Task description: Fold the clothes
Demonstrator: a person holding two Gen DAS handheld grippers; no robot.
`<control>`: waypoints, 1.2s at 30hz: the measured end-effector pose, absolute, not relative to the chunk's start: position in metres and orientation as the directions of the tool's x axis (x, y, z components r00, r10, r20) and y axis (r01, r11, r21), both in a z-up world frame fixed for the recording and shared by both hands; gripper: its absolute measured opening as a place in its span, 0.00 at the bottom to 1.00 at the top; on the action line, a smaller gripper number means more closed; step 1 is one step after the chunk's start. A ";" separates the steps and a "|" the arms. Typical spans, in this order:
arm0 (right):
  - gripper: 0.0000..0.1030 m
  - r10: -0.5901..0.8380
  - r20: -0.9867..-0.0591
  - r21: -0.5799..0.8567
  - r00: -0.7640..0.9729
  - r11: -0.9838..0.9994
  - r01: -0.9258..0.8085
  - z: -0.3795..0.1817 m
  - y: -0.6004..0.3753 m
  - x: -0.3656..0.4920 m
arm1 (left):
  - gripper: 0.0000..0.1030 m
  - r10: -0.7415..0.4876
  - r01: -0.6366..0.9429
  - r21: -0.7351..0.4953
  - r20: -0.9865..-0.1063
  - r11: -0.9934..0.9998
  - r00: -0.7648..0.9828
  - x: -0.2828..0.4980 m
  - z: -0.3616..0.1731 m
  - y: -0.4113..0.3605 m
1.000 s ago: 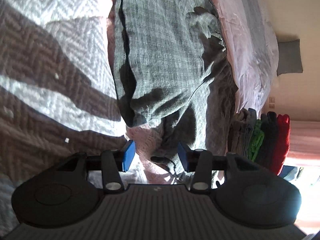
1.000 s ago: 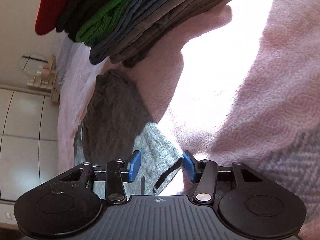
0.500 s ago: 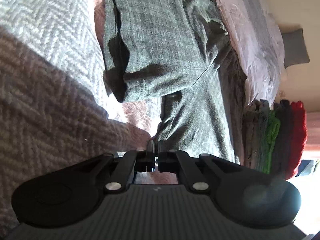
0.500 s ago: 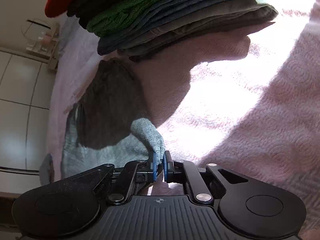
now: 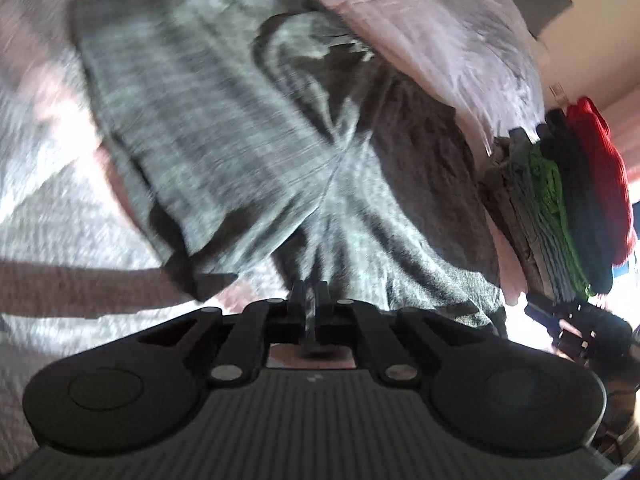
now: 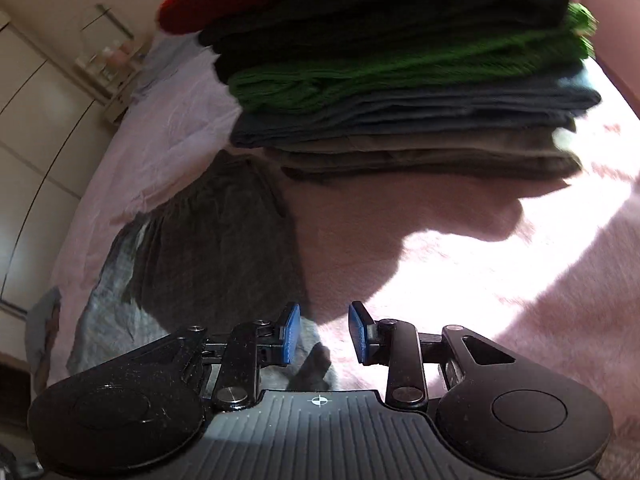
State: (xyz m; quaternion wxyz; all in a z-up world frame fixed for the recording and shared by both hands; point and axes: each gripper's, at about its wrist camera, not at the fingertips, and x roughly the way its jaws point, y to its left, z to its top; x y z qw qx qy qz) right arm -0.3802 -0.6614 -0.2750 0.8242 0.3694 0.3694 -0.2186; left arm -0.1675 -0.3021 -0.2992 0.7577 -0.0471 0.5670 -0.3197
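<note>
My left gripper (image 5: 310, 300) is clamped on the near edge of a heathered grey knit garment (image 5: 240, 128) spread on the pink bedspread (image 6: 500, 280), my right gripper (image 6: 323, 332) gapes empty beside it, mid-fold, next needing an even carry-over.

— Light? Hard sun glares off the pink bedspread (image 6: 500, 264) at right, blown white; deep shadow beneath the folded stack (image 6: 400, 92).
— Sharpness? Left wrist view motion-smeared; fisheye bends both frames' edges.
</note>
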 end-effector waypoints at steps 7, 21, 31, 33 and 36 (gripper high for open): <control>0.31 -0.131 -0.850 0.120 0.511 0.895 0.429 -0.300 -0.599 -0.331 | 0.04 -0.443 0.633 -0.268 -0.886 0.726 0.134 -0.193 -0.325 -0.338; 0.32 -0.226 -0.833 0.104 0.505 0.832 0.545 -0.261 -0.571 -0.354 | 0.08 -0.431 0.635 -0.156 -0.849 0.757 0.305 -0.140 -0.269 -0.284; 0.54 -0.290 -0.911 -0.036 0.292 0.764 0.644 -0.302 -0.509 -0.342 | 0.13 -0.359 0.755 -0.130 -0.922 0.643 0.147 -0.149 -0.310 -0.247; 0.54 -0.263 -0.930 -0.019 0.256 0.731 0.682 -0.292 -0.494 -0.353 | 0.14 -0.337 0.721 -0.165 -0.936 0.673 0.100 -0.146 -0.300 -0.232; 0.54 -0.200 -0.951 0.044 0.234 0.665 0.745 -0.269 -0.470 -0.363 | 0.24 -0.305 0.736 -0.131 -0.946 0.664 0.107 -0.138 -0.269 -0.221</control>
